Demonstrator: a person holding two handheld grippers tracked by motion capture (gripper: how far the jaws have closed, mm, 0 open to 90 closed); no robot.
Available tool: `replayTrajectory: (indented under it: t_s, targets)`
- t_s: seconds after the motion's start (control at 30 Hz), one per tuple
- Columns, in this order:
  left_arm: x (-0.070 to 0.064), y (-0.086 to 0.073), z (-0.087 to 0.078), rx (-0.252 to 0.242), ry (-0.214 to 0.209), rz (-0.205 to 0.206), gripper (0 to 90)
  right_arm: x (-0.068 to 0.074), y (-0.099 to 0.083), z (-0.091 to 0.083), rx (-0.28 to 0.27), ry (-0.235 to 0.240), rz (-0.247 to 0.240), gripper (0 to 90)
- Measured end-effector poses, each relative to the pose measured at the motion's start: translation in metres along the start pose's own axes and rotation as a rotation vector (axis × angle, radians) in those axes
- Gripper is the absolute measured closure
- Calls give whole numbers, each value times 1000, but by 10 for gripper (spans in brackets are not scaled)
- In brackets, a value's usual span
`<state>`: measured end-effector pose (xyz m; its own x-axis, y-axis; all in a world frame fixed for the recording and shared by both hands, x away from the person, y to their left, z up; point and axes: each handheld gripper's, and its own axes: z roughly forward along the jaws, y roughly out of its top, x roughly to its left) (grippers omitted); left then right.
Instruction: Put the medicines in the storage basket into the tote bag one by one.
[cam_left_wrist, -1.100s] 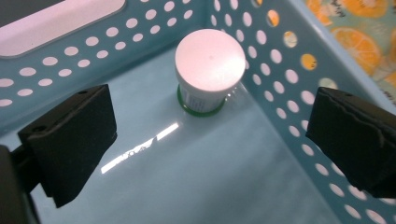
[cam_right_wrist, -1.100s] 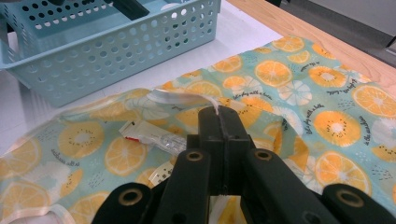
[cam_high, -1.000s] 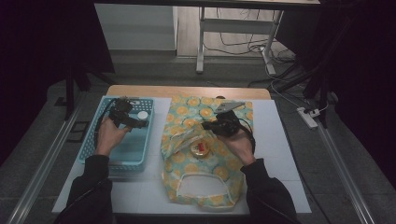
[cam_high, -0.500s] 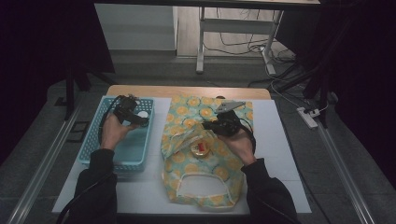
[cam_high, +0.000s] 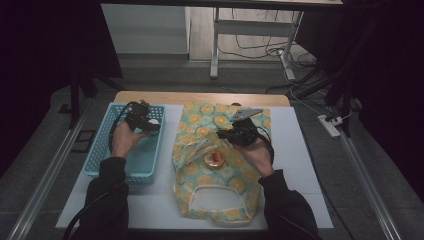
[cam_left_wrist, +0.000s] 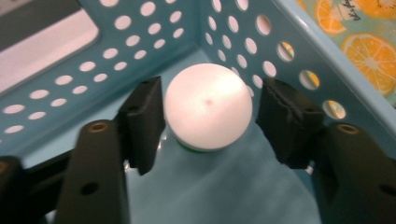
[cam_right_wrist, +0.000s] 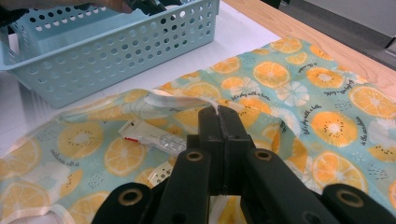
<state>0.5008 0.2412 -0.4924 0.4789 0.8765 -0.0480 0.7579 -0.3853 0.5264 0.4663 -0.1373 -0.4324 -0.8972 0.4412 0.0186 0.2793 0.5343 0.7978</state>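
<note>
Straddling a white-capped bottle (cam_left_wrist: 208, 112) in the blue basket (cam_high: 102, 167), left gripper (cam_left_wrist: 210, 114) fingers apart.
Pinching orange-print cloth (cam_right_wrist: 299, 93) at right, right gripper (cam_right_wrist: 219, 116) fingers clamped together.

Dim room. Grey floor (cam_high: 45, 150) around a white-topped surface (cam_high: 300, 150). Metal desk frame (cam_high: 215, 45) upper centre; cables (cam_high: 250, 47) and power strip (cam_high: 330, 125) at right.
</note>
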Motion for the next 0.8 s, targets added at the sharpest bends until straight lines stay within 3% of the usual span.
replayTrajectory:
  t_s: [0.1, 0.47, 0.8]
  targets:
    - [1, 0, -1, 1, 1, -5, 497, -1, 0, 0, -1, -1, 0, 900]
    - [1, -3, -8, 12, 4, -28, 507, -1, 0, 0, 0, 0, 3, 900]
    - [-2, -5, -25, -26, -17, -38, 508, 0, 0, 1, 0, 8, 9, 900]
